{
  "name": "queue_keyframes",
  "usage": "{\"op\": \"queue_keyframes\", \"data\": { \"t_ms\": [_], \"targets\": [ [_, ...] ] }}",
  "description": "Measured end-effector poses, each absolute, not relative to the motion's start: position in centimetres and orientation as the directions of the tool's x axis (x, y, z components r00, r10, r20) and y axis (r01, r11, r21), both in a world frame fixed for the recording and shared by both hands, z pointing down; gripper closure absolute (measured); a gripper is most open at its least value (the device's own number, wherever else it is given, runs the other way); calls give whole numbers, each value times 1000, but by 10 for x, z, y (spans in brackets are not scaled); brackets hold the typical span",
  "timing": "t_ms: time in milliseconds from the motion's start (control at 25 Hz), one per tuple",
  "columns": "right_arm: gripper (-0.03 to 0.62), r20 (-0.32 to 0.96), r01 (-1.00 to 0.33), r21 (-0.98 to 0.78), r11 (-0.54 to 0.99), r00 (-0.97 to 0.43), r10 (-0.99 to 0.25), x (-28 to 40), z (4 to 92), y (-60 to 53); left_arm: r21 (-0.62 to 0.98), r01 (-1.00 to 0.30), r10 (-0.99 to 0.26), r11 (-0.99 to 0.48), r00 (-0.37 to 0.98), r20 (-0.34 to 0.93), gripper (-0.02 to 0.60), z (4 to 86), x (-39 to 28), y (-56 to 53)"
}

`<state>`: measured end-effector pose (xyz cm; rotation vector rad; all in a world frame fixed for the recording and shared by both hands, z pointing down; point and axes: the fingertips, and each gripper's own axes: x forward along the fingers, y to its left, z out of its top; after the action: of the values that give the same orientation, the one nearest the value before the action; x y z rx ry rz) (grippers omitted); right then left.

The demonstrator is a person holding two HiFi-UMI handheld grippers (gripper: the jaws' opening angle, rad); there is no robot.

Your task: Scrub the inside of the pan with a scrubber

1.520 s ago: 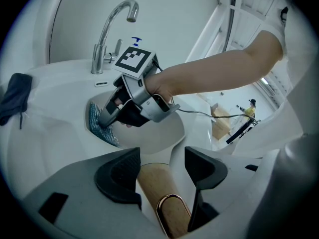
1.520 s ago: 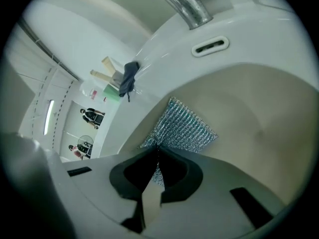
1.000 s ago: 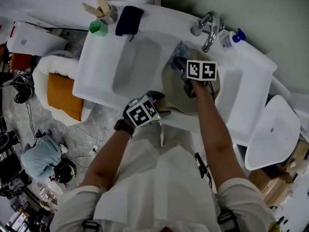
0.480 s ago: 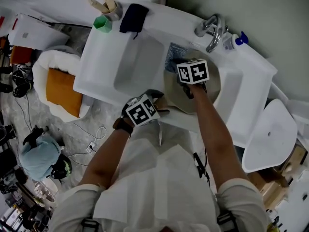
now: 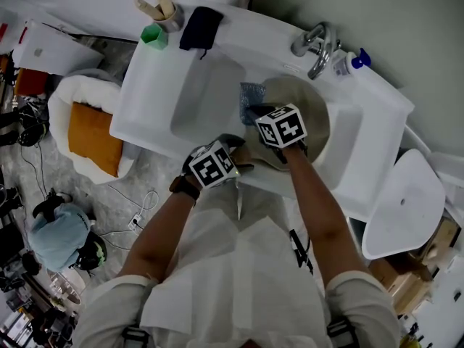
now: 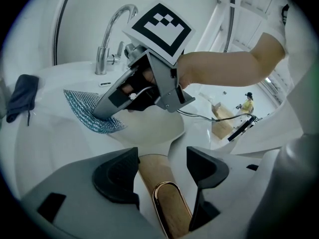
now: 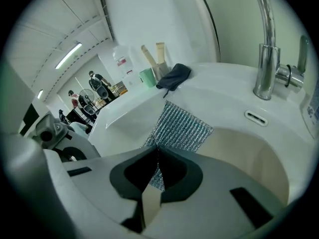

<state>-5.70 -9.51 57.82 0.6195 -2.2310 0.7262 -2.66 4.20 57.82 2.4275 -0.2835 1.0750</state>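
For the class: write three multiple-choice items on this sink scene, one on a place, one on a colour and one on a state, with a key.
1. Where is the pan?
A. in the sink, below the tap
B. on a stove
C. in a drawer

2. What colour is the cup beside the dark cloth?
A. red
B. green
C. yellow

3. How is the right tool?
A. open and empty
B. shut on the scrubber
C. shut on a spoon

Key:
1 A: the head view shows the pan in the basin under the spout.
2 B: the cup is plainly green in the head view.
3 B: in the right gripper view its jaws pinch the mesh scrubber's edge.
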Motion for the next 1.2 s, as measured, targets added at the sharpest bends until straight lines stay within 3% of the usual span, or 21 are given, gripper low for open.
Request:
{"op": "queue_keyframes", "data": {
  "t_ms": [400, 920, 1200],
  "targets": [
    [579, 764, -723, -272, 635, -563, -315, -29, 590, -165, 338, -365, 11, -867, 666, 746, 270, 579, -26, 42],
    [579, 749, -561, -290, 775, -637, -181, -63, 576, -93, 337, -355, 13, -872, 671, 741, 272, 577, -26, 41],
    [579, 750, -559, -333, 759, -645, -146, -54, 576, -54, 327, -350, 15, -878, 661, 750, 270, 574, -26, 43]
  ]
}}
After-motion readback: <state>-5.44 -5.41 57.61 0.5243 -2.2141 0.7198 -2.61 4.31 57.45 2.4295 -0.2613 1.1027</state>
